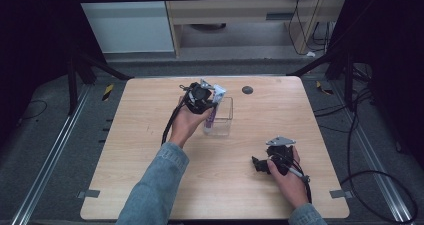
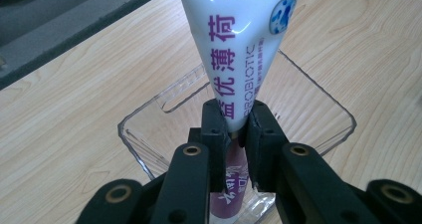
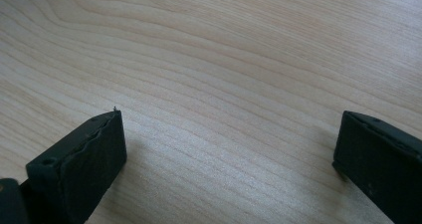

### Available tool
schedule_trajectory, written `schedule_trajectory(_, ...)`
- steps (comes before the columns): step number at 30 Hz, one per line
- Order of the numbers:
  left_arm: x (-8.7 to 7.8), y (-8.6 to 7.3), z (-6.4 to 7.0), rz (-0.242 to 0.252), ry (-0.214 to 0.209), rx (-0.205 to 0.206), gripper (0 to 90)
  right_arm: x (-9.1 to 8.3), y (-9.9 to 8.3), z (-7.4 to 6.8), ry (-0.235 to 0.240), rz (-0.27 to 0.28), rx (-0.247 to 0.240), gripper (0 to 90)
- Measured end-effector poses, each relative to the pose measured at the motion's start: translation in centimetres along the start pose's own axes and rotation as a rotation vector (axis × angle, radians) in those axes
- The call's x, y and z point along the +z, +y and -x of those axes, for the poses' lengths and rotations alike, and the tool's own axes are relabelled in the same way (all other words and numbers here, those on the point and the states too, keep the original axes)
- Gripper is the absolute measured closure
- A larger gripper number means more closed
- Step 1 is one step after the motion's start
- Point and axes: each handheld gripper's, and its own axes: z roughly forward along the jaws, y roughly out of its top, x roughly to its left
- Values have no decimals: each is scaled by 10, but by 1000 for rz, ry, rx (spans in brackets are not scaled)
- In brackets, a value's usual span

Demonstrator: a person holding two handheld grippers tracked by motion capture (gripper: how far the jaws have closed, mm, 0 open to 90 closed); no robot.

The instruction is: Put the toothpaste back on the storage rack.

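A white and purple tube (image 2: 239, 55) with printed lettering stands upright in a clear plastic box (image 2: 318, 92), its purple end down inside. My left gripper (image 2: 238, 119) is shut on the tube's middle, above the box. From above, the left gripper (image 1: 202, 97) sits at the near-left rim of the clear box (image 1: 223, 120), and the tube (image 1: 212, 114) leans into it. My right gripper (image 1: 259, 164) rests low over the wooden table (image 1: 150, 150) at the near right. Its jaws stand wide apart in the right gripper view (image 3: 229, 149), with bare wood between them.
A small dark round disc (image 1: 247, 90) lies on the table behind the box. Black frame bars and cables surround the table, with a light cabinet beyond the far edge.
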Motion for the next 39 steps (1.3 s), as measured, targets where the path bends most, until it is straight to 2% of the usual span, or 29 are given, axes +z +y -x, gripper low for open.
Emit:
schedule_trajectory(6,3,0,2,-8,2,6,797,0,0,0,1,0,1,4)
schedule_trajectory(19,4,2,1,-14,8,-18,792,0,0,0,1,0,0,4)
schedule_trajectory(24,7,4,3,-19,10,-14,791,0,0,0,1,0,0,4)
schedule_trajectory(27,11,7,7,-25,15,4,789,0,0,0,1,0,1,4)
schedule_trajectory(39,26,18,10,-55,7,7,788,0,0,0,1,0,-2,4)
